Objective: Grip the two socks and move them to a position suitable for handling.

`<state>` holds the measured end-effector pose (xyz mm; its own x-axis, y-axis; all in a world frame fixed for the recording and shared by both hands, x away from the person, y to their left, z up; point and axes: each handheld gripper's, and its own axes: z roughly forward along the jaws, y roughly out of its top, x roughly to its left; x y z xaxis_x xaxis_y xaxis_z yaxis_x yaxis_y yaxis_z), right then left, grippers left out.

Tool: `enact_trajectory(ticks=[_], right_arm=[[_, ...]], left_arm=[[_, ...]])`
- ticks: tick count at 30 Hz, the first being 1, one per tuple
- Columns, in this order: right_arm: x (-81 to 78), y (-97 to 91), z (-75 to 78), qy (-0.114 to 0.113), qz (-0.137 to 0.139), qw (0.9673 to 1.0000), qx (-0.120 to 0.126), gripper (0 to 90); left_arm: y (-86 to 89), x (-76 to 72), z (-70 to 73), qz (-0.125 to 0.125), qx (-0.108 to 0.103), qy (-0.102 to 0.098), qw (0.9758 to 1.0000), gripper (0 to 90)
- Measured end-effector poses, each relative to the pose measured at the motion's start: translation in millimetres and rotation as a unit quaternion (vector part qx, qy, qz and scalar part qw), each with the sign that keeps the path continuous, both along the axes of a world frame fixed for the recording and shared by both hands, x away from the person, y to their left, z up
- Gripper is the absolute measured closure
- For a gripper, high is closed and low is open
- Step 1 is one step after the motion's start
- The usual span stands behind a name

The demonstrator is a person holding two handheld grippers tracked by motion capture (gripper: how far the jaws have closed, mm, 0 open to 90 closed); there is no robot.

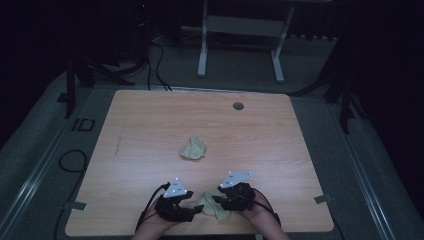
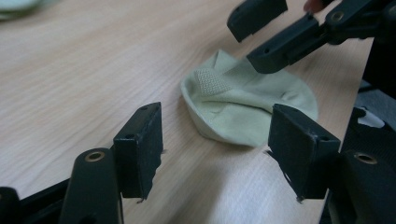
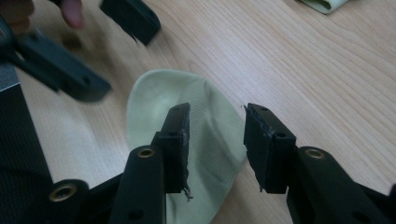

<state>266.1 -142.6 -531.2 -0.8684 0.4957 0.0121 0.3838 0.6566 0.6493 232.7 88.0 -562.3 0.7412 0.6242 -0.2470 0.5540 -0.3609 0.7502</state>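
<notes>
While no writing is legible, the pale green sock (image 2: 247, 109) lies crumpled at the table's (image 1: 150, 125) near edge between the left gripper (image 2: 215, 140) and right gripper (image 3: 217, 140), both with jaws apart, gripping nothing.

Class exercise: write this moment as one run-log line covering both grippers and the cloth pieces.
left gripper: open, beside near sock | right gripper: open, over near sock | far sock: crumpled, mid-table, untouched

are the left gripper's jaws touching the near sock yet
Apart. In the left gripper view, the left gripper has both jaws open, with bare table between them and the pale green sock.
</notes>
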Motion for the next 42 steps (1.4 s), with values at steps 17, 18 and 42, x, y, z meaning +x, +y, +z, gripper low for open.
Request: enact_trajectory(ticks=[17,18,42], right_arm=[[0.6,17.0,-16.6,0.019,0.054,0.997,-0.052,81.9],[-1.4,17.9,-15.7,0.008,0.053,0.9969,-0.057,83.4],[-29.9,-73.6,10.4,-0.027,-0.113,0.9931,0.011,84.4]], left_arm=[[-10.1,18.2,-9.8,0.007,0.019,0.032,0.9993,86.8],[-11.1,17.2,-8.9,0.009,0.023,0.028,0.9993,87.6],[-14.1,-4.8,-3.3,0.042,0.033,0.028,0.9982,88.4]])
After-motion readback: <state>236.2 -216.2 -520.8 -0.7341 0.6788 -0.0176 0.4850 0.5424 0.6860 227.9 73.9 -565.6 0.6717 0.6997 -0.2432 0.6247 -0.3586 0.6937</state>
